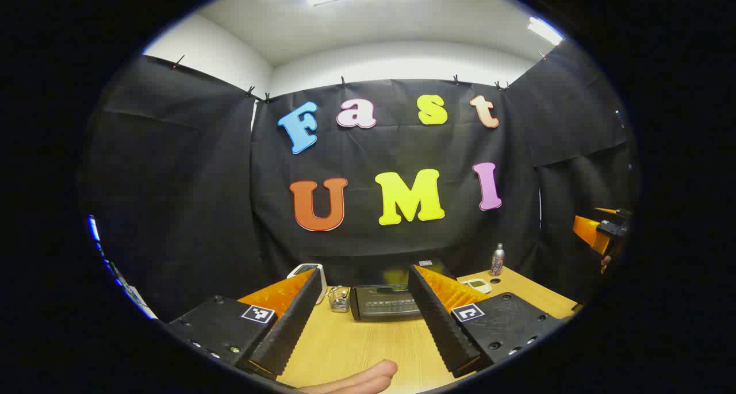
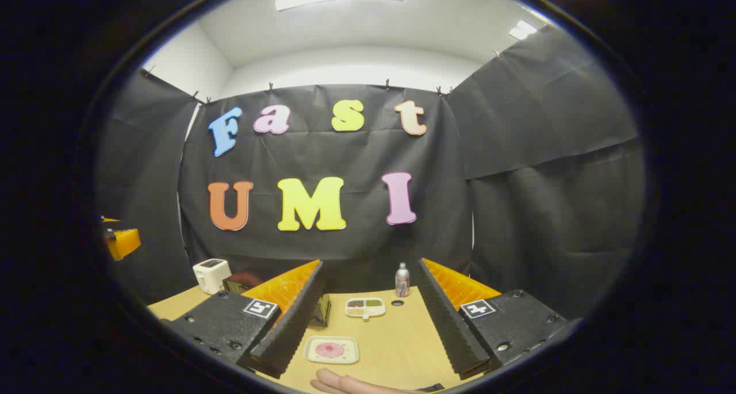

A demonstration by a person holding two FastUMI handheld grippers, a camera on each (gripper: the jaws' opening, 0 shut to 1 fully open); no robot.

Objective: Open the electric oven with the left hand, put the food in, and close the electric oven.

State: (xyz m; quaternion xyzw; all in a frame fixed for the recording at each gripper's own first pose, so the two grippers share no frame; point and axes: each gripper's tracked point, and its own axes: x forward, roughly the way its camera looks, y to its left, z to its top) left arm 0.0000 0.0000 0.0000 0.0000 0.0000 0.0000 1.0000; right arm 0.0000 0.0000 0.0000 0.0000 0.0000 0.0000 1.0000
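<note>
Food [image 2: 329, 349] sits on a small tray [image 2: 345, 358] on the tabletop [image 2: 397, 348], between the right tool's [image 2: 368, 356] wide-open fingers. Divided dish [image 2: 364, 307] behind holds bits. Left tool [image 1: 361, 356], also wide, faces the closed oven [image 1: 384, 302].

**Clearances around oven and food plate**

Bare wooden table [image 1: 356, 348] open between left gripper [image 1: 359, 319] and closed oven [image 1: 386, 302]; straight approach free. Blocked close on oven's left by small wire basket [image 1: 339, 299], white appliance [image 1: 307, 272] behind that. Right of oven: white divided dish [image 1: 476, 285], bottle [image 1: 497, 260] near back wall. Ahead of right gripper [image 2: 368, 333], plate of food [image 2: 332, 349] lying in open space, divided dish well beyond.
</note>
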